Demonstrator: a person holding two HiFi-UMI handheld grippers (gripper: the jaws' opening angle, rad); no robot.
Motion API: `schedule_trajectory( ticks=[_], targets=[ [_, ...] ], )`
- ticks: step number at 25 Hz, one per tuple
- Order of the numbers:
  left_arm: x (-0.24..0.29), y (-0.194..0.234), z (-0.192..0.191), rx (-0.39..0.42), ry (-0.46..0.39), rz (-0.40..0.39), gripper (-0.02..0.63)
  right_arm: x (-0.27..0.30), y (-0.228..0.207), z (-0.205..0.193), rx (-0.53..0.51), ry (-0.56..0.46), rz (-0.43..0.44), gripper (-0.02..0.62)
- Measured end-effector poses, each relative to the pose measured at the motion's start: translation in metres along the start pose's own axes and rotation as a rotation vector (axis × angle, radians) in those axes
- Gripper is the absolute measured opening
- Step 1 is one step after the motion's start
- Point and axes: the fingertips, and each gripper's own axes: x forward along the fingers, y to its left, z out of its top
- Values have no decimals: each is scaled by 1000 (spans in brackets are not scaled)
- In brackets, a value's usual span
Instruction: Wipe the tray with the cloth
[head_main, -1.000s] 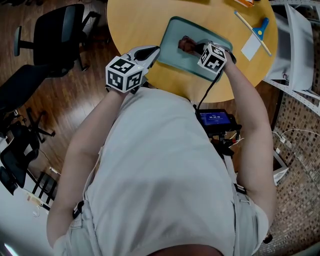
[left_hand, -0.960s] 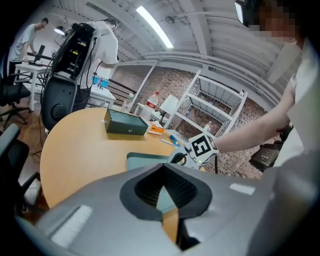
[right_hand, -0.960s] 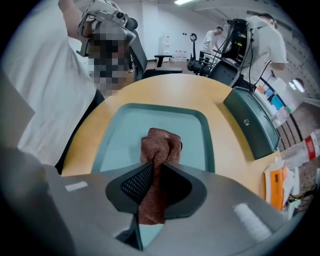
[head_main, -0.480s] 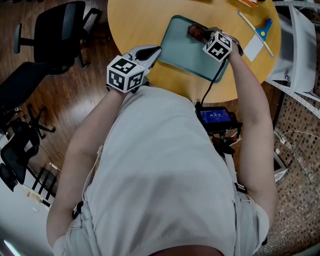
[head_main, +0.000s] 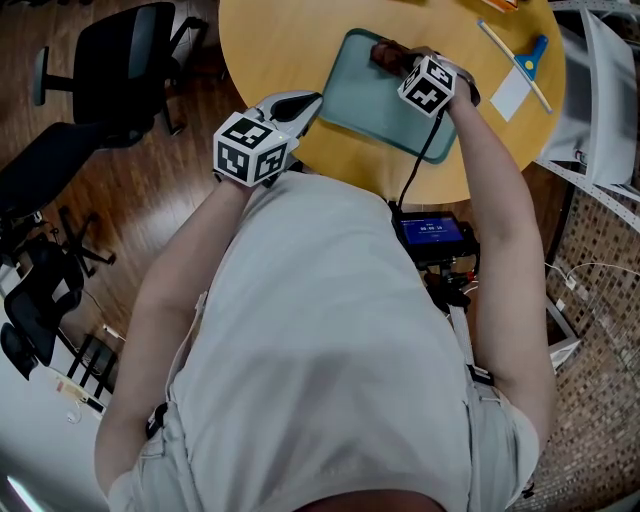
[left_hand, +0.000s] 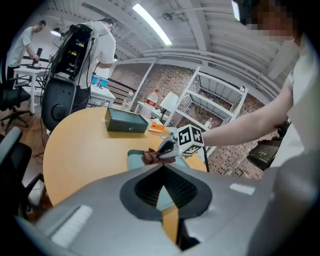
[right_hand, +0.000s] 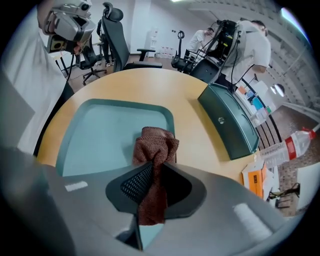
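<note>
Here, the round wooden tabletop (head_main: 280, 50) carries a teal tray (head_main: 365, 100) with rounded corners, placed near the person's edge. A dark green box (right_hand: 227, 125) with a small round fitting on its front stands on the tabletop beyond the tray, apart from it. The right gripper (head_main: 400, 62) points steeply down over the tray's far end. Its fingers are clenched on a brown cloth (head_main: 386, 55), which is bunched against the tray floor just inside the far rim. The left gripper (head_main: 312, 100) sits at the tray's left edge, fingers closed together with nothing between them; contact with the rim cannot be confirmed. A clear bottle (right_hand: 292, 145) beyond the box bears a label too blurred to read. The lit screen (head_main: 430, 232) at the person's waist shows digits too small to read.
</note>
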Motion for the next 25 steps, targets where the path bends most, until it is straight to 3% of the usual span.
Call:
schedule_trajectory(
  ticks=[13, 25],
  targets=[
    [-20, 5, -2, -26, -28, 50, 0, 6, -2, 41, -26, -17, 25, 64],
    [-7, 15, 2, -29, -41, 15, 0, -3, 96, 34, -99, -36, 229, 64]
  ],
)
